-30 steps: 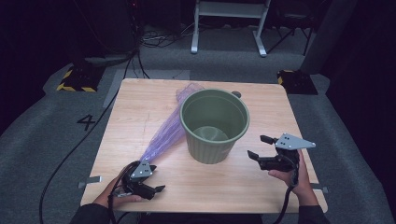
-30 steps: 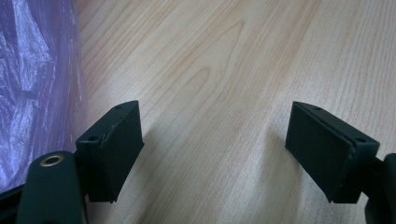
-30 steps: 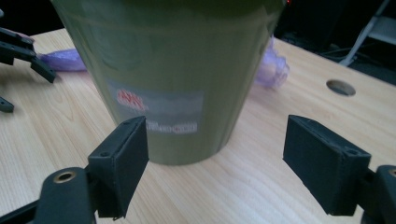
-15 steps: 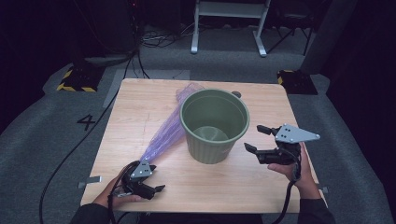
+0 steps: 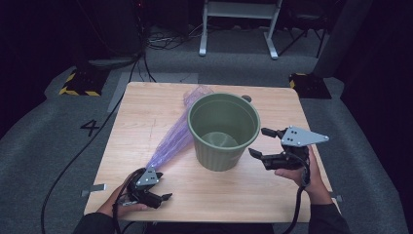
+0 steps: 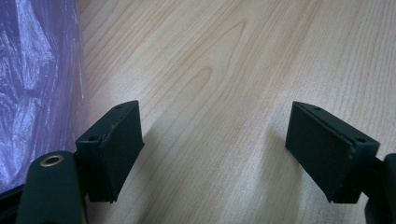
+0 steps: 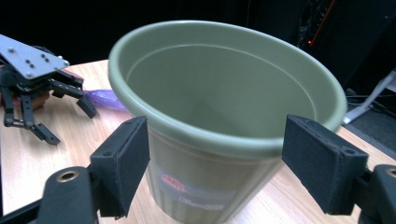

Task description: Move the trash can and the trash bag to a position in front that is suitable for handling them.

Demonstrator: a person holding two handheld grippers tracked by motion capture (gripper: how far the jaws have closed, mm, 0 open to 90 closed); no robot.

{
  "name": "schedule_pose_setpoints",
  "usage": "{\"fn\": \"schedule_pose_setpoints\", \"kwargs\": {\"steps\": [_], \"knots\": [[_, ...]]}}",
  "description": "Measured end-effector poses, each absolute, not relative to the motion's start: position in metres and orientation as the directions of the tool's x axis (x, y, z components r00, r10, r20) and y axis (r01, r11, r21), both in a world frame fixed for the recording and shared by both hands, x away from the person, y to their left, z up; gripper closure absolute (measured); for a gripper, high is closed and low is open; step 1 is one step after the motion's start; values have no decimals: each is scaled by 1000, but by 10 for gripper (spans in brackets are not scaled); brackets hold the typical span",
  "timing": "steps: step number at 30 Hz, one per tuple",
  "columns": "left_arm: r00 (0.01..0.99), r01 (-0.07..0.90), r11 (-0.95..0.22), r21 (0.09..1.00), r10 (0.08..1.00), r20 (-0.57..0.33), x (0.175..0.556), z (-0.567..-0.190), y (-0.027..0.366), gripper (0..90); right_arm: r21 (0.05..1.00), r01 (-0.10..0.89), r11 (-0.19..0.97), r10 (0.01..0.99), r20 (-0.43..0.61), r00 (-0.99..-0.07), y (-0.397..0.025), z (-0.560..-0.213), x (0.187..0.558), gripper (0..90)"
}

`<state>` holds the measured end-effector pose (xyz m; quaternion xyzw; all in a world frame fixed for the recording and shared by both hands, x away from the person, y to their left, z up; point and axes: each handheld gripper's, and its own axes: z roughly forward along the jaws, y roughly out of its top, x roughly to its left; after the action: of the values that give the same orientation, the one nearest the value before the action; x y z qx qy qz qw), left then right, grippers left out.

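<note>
A green plastic bin [image 5: 223,130] stands upright and empty in the middle of the wooden table [image 5: 146,112]. A long purple plastic bag [image 5: 170,141] lies flat from behind the bin toward the near left corner. My left gripper [image 5: 161,189] rests open at the bag's near end; in the left gripper view [image 6: 233,144] bare wood lies between its jaws, with the bag [image 6: 32,70] to one side. My right gripper [image 5: 259,142] is raised, open, close to the bin's right side. In the right gripper view [image 7: 215,163] the bin [image 7: 224,93] fills the gap between the jaws, not touched.
A small dark object [image 5: 247,98] peeks out behind the bin's far rim. The near table edge runs just under both hands. On the grey floor beyond are cables [image 5: 160,41], a white stand [image 5: 238,19] and yellow-black striped blocks [image 5: 78,83].
My right gripper has risen and moved left toward the bin's side. The left gripper, the bag and the bin have stayed where they were.
</note>
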<state>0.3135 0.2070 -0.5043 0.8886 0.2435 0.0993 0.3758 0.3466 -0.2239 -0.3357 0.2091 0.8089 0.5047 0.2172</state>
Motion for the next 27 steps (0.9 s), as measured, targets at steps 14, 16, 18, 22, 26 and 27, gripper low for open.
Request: {"fn": "schedule_pose_setpoints", "kwargs": {"steps": [14,16,18,22,26,27], "knots": [[861,359,-598,716,508,-7,313,-504,207,185,842,81,533,411,-174,-895,-176,-332,357,417],[861,359,-599,716,508,-7,313,-504,207,185,830,83,551,398,-174,-901,-173,-334,360,435],[861,359,-599,716,508,-7,313,-504,207,185,827,84,556,384,-166,-908,-172,-335,362,454],[861,359,-599,716,508,-7,313,-504,207,186,816,57,575,328,-166,-930,-168,-337,366,558],[861,359,-598,716,508,-8,313,-504,207,185,816,44,577,301,-162,-940,-168,-335,370,644],[861,360,-598,716,509,-8,313,-504,207,185,807,40,589,298,-171,-939,-167,-333,371,697]]}}
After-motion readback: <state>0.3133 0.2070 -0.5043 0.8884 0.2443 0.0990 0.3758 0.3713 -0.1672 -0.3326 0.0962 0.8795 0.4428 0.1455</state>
